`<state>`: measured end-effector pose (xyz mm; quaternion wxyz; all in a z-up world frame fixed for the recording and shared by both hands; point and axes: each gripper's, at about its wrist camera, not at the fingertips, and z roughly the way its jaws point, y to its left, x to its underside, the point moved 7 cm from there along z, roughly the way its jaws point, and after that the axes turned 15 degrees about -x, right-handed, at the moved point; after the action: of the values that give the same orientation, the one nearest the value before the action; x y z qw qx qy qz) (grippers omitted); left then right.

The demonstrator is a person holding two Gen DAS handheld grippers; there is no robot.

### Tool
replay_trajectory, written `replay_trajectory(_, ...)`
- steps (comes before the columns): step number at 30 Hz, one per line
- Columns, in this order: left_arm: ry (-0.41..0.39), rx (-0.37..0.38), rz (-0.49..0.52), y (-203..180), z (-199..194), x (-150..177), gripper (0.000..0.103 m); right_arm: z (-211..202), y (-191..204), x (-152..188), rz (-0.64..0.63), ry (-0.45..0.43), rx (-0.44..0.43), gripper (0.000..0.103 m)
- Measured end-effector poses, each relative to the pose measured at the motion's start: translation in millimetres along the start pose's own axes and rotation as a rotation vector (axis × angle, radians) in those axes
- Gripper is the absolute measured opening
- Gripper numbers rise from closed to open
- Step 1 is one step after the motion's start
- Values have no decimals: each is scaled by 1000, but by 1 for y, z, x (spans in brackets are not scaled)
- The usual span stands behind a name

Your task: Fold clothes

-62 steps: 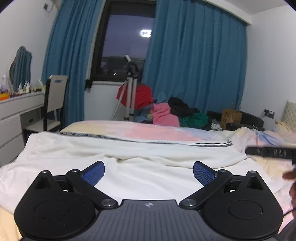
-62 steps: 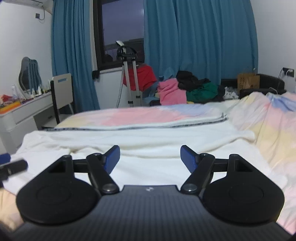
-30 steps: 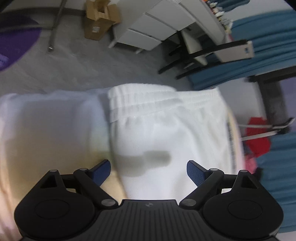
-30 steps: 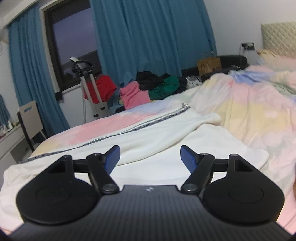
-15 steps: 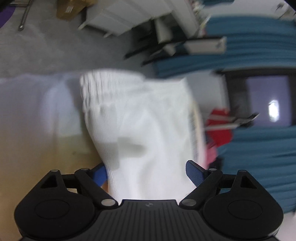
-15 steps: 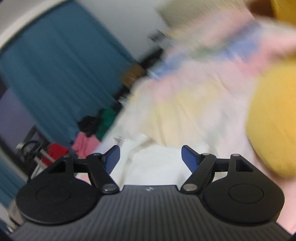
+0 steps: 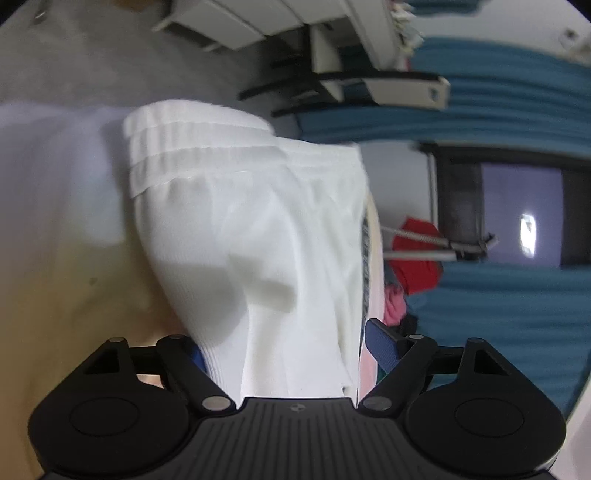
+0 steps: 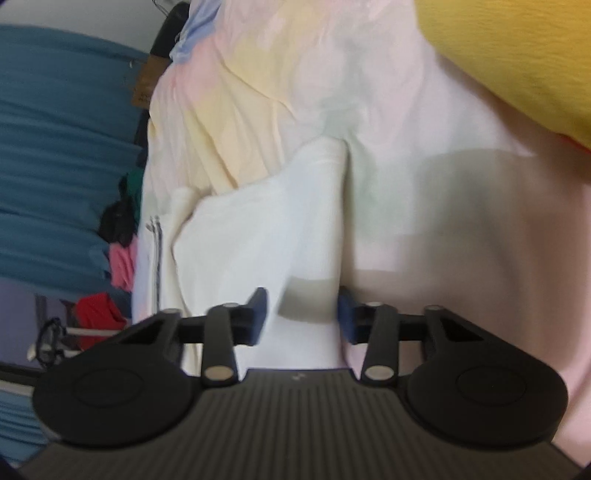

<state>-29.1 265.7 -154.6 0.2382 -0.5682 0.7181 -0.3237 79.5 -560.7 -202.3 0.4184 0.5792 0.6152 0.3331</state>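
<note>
White trousers point(image 7: 258, 229) lie on the bed, their elastic waistband point(image 7: 192, 147) toward the upper left of the left wrist view. My left gripper point(image 7: 284, 349) is open and down on them. A hump of white cloth rises between its fingers and hides most of the left pad point(image 7: 195, 356). In the right wrist view the trousers' other end point(image 8: 266, 229) runs in between the blue pads. My right gripper point(image 8: 303, 317) is open with a narrow gap, and cloth lies in that gap.
The pastel bedsheet point(image 8: 424, 206) lies under the trousers, with a yellow cushion point(image 8: 517, 55) at the top right. Beyond the bed edge are a white dresser point(image 7: 280, 18), a chair point(image 7: 369, 85), blue curtains point(image 7: 517, 103), a tripod point(image 7: 443, 251) and a clothes pile point(image 8: 118, 240).
Both grippers have rolled sideways and dropped onto the trousers, the left at the waistband end, the right at the leg end. The right jaws have narrowed; the left gap is unchanged.
</note>
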Motion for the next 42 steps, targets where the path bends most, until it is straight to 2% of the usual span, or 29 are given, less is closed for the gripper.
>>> replay_trajectory(1,-2,-14,4,2,0,0,74,4,-1,-5,1,-13,13,37)
replay_trajectory(3,-7,-43,11,5,-1,1,64,13,-8,-17,0,-30,54,20)
replay_trajectory(5,-12,-71,19,9,-2,1,56,20,-11,-26,-14,-44,69,9)
replay_trajectory(7,-17,-99,26,12,-3,2,39,19,-6,-29,-68,-65,56,7)
replay_trajectory(9,-22,-128,33,16,-4,3,7,8,7,-30,-131,-94,19,6)
replay_trajectory(11,-24,-138,30,18,-5,2,8,-4,21,-31,-176,-130,-31,6)
replay_trajectory(14,-41,-106,42,19,-14,-1,8,-21,33,-30,-210,-160,-83,6)
replay_trajectory(19,-124,-6,132,-6,-51,5,7,-35,51,-35,-241,-173,-120,5)
replay_trajectory(23,-173,6,241,-47,-73,9,7,-28,87,-43,-282,-173,-152,5)
replay_trajectory(27,-201,18,291,-116,-64,-1,6,2,148,-47,-370,-167,-214,5)
replay_trajectory(30,-228,-6,338,-169,-38,-15,6,50,194,-45,-442,-173,-214,5)
replay_trajectory(33,-232,-45,329,-229,26,-37,6,106,227,-42,-491,-173,-185,5)
replay_trajectory(38,-240,-141,372,-296,141,-70,6,221,237,-32,-578,-155,-60,5)
replay_trajectory(42,-221,-247,410,-311,225,-89,7,303,224,-26,-626,-127,50,6)
